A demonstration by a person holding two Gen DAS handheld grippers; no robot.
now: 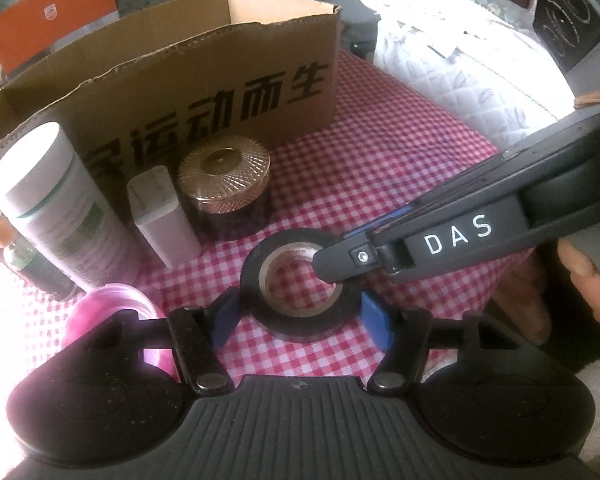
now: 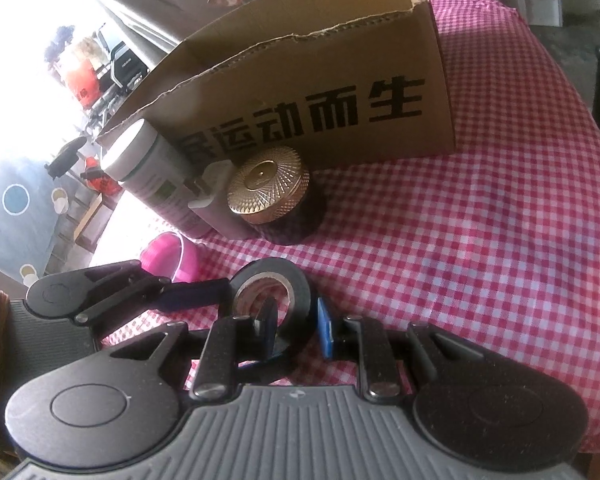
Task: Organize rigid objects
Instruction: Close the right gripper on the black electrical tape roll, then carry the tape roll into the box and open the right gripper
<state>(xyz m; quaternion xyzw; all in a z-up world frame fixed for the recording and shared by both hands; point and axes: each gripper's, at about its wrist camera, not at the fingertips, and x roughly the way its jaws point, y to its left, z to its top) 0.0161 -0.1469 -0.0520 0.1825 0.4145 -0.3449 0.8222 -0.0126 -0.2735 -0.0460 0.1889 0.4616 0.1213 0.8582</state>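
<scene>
- You have a table with a red checked cloth [image 1: 400, 168].
- On it: a brown box [image 1: 204, 92], black tape roll [image 1: 300, 316], gold-lidded jar [image 1: 224, 184], white bottle [image 1: 56, 208], maybe a pink tape roll [image 1: 112, 304].

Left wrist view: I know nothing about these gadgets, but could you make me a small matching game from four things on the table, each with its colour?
Things:
1. tape roll
2. jar lid
3. cardboard box
4. tablecloth

Colours:
A. brown
B. red-and-white check
C. black
D. gold

Pairs: 1-C, 2-D, 3-A, 4-B
</scene>
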